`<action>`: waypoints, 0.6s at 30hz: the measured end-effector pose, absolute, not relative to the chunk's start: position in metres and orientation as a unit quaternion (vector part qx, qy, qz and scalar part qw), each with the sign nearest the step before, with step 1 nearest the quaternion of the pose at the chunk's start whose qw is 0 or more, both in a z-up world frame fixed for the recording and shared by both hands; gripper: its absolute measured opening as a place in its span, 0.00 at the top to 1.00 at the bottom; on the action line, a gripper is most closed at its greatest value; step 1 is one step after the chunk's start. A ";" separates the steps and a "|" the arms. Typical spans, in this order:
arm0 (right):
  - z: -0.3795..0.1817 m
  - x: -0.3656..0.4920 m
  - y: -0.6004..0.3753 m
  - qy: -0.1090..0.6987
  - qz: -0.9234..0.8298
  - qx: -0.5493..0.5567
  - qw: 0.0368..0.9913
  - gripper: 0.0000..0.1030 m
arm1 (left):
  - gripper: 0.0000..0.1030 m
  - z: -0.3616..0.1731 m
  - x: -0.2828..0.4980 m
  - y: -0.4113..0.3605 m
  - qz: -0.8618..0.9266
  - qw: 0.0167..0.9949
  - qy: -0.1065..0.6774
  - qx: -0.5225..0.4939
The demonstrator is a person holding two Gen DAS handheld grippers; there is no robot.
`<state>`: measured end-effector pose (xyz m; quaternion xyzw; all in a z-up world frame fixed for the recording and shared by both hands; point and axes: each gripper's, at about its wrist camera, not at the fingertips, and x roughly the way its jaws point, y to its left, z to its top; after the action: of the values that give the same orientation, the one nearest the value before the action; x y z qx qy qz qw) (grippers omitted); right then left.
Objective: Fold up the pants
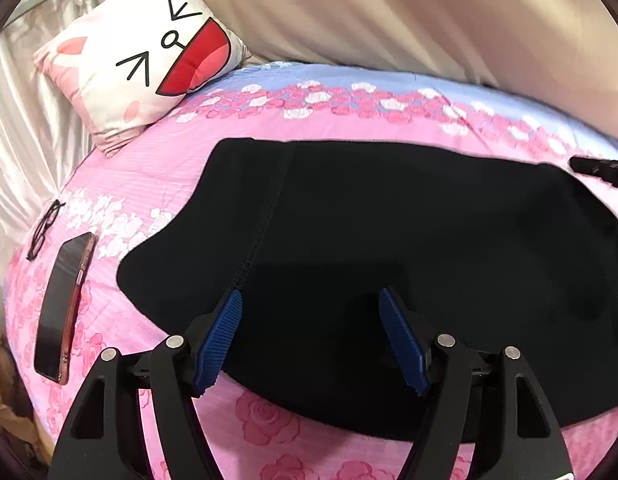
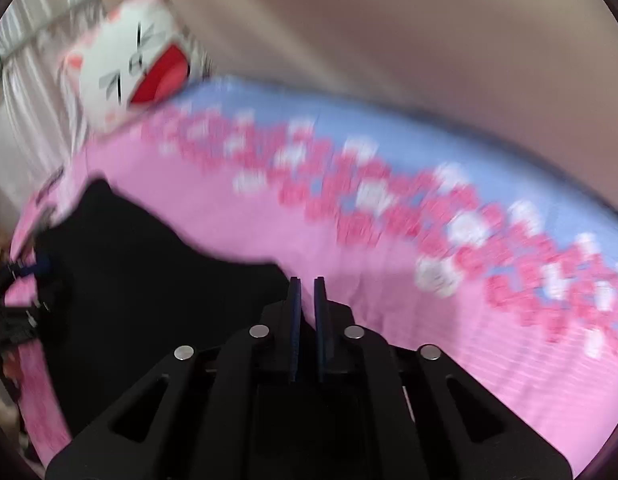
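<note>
Left gripper: ribbed blue pads spread wide over smooth black pants, which lie flat on the pink rose-print bedsheet. Right gripper: pads nearly together at the pants' edge; blur hides any grip. No legible writing.

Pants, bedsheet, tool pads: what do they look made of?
Pants: matte black knit fabric, probably stretchy; a stitched seam shows and it lies limp. Bedsheet: thin woven cloth, likely cotton, printed with roses, dull finish. Left tool pads: blue ribbed rubber or plastic, can't tell which.
</note>
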<state>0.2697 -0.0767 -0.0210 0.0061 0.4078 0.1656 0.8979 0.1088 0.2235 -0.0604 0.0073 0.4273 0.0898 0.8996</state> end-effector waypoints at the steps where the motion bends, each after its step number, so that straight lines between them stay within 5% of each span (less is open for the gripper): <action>1: -0.010 0.260 -0.073 0.392 0.185 0.026 0.901 0.92 | 0.33 -0.058 0.108 0.225 0.090 0.901 0.424 0.003; 6: -0.054 0.256 -0.034 0.466 0.229 -0.004 0.855 0.96 | 0.25 -0.069 0.123 0.236 0.136 0.893 0.430 0.015; 10: -0.038 0.228 -0.040 0.439 0.246 0.062 0.862 0.90 | 0.25 -0.035 0.125 0.229 0.134 0.911 0.390 0.021; 12: -0.036 0.215 -0.029 0.438 0.263 0.043 0.859 0.90 | 0.16 -0.024 0.140 0.225 0.144 0.917 0.369 0.039; 18: -0.060 0.176 -0.042 0.462 0.254 0.027 0.849 0.92 | 0.14 -0.069 0.209 0.251 0.201 0.880 0.426 0.065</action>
<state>0.1763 -0.0425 -0.0599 0.0268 0.4624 0.2537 0.8492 0.2095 0.2514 -0.0692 0.0652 0.4257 0.2007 0.8799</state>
